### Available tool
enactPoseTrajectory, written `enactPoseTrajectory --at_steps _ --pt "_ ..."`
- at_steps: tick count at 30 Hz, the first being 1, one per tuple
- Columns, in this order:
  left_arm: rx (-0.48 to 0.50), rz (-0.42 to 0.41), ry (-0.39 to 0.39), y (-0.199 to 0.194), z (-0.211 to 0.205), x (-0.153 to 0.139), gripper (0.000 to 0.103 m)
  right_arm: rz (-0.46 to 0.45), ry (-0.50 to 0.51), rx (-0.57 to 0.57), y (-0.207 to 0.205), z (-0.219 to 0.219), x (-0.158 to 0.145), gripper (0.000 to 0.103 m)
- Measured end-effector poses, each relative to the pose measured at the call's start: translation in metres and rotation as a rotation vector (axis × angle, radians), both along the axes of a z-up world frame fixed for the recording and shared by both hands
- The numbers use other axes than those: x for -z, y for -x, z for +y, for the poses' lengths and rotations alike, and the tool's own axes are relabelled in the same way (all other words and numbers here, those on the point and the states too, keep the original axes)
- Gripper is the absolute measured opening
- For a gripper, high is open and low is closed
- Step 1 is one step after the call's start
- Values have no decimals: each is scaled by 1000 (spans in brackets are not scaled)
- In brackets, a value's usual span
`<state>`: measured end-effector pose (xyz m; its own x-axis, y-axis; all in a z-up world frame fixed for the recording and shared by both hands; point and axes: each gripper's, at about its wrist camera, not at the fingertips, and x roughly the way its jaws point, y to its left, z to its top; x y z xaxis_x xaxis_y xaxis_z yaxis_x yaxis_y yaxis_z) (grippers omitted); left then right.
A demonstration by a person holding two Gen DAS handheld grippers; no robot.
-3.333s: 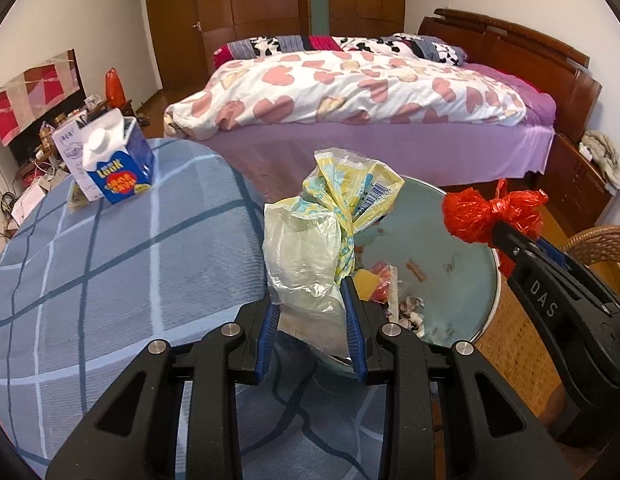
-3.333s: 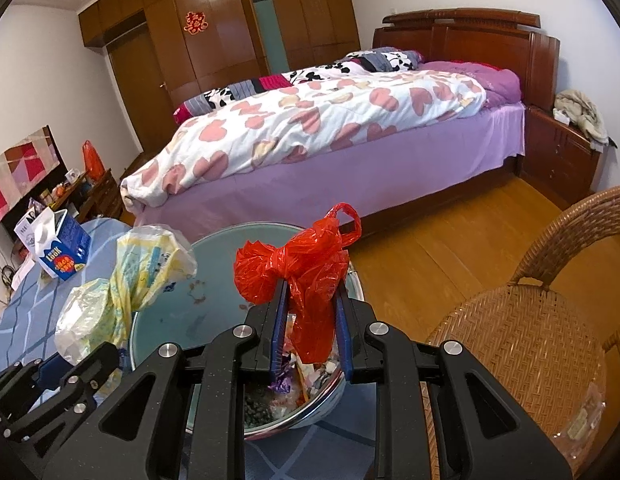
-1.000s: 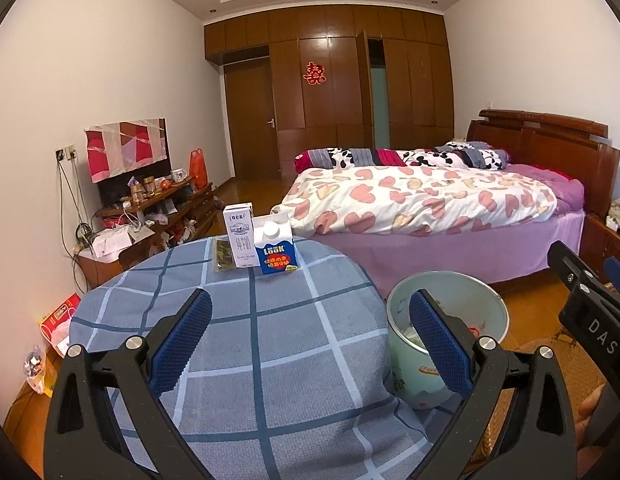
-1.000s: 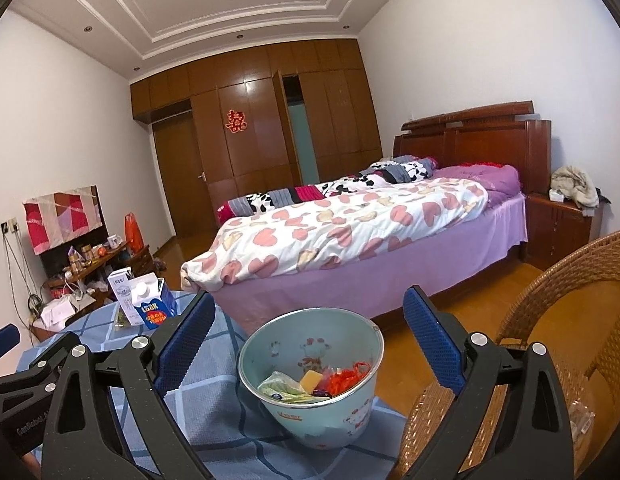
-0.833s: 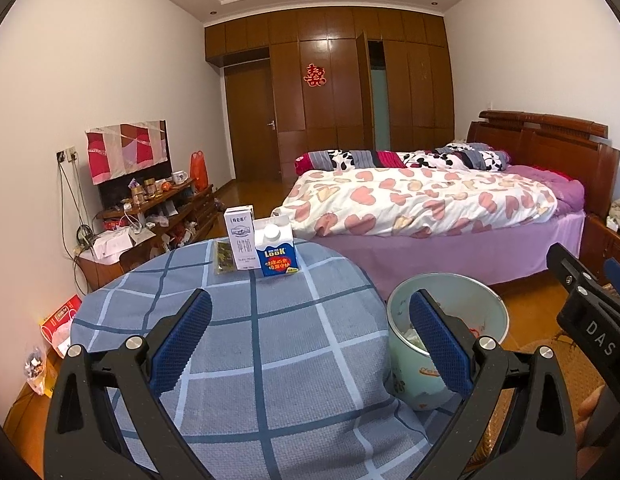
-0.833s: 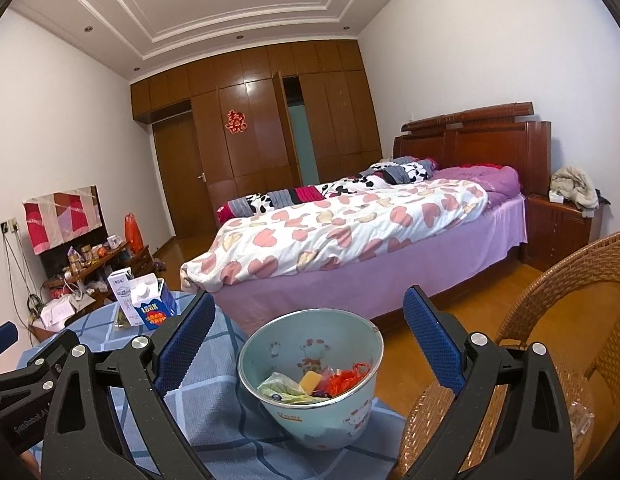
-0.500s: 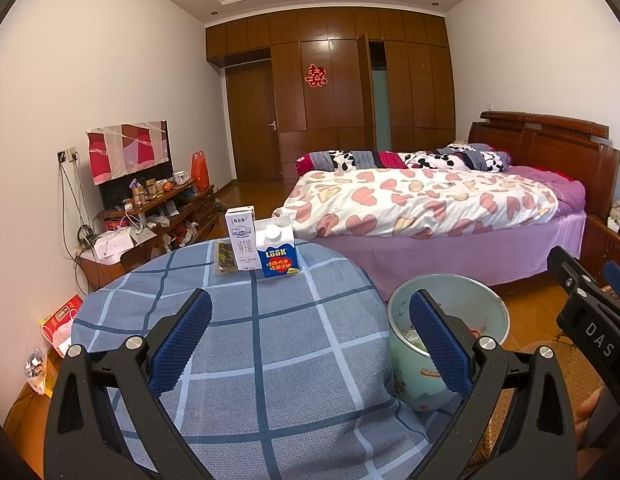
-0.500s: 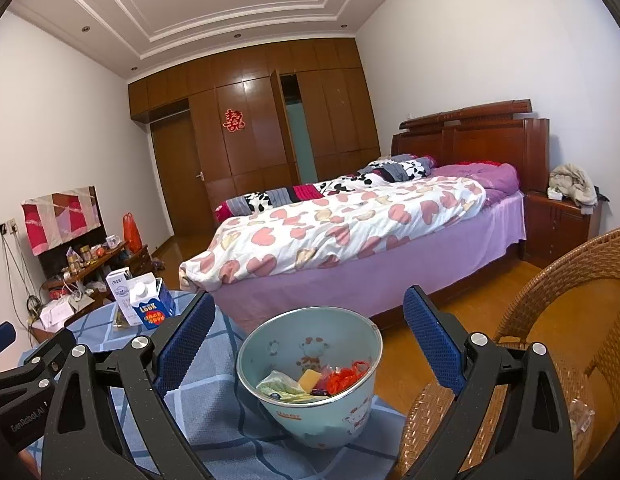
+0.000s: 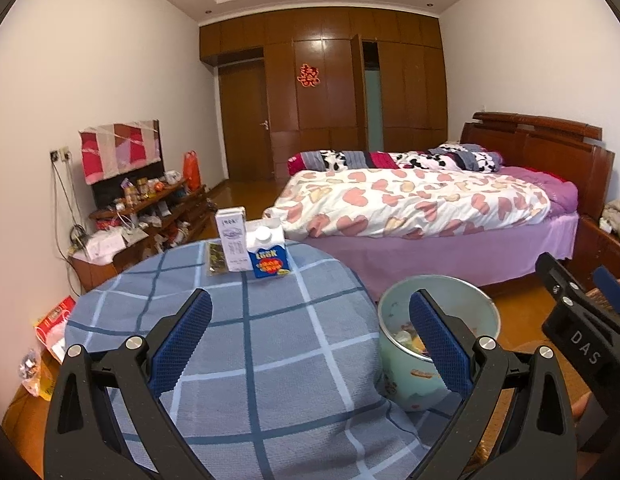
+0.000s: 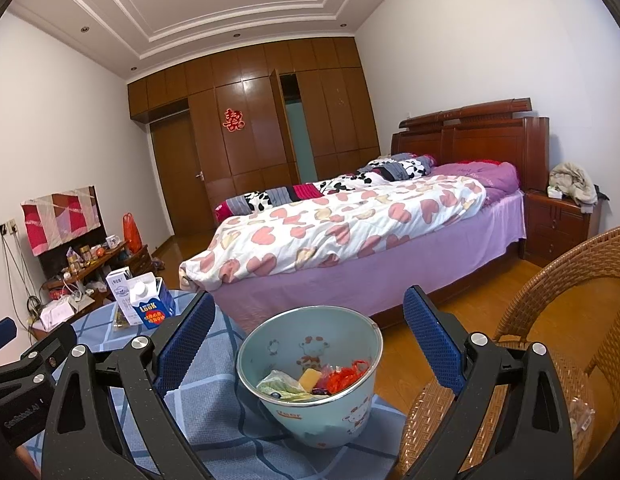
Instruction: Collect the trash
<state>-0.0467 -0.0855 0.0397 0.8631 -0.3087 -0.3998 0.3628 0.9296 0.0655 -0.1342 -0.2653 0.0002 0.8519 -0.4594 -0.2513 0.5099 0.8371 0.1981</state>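
Right wrist view: the right gripper (image 10: pixel 305 340) is spread wide and empty above the pale green metal trash bucket (image 10: pixel 334 412), which stands at the edge of the round table with blue checked cloth (image 10: pixel 213 412). Inside lie a red plastic bag (image 10: pixel 344 376) and a crumpled yellow-green wrapper (image 10: pixel 279 386). The left gripper (image 9: pixel 310 340) is likewise wide, empty. A blue milk carton (image 9: pixel 267 258) stands at the table's far side.

- Bin (image 10: pixel 310 364) is sitting at the table's (image 9: pixel 245 360) 3 o'clock edge, trash (image 10: pixel 310 382) lying inside.
- Cartons (image 9: pixel 253 250) are standing at 12 o'clock.
- Bed (image 9: pixel 422 208) is lying behind, chair (image 10: pixel 550 340) right of the bin.
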Motion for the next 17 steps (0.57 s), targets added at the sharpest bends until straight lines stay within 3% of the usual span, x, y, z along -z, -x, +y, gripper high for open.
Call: enactPoseTrajectory --at_steps 17 --pt "-62 -1 -11 -9 1 1 97 6 -8 5 1 0 4 93"
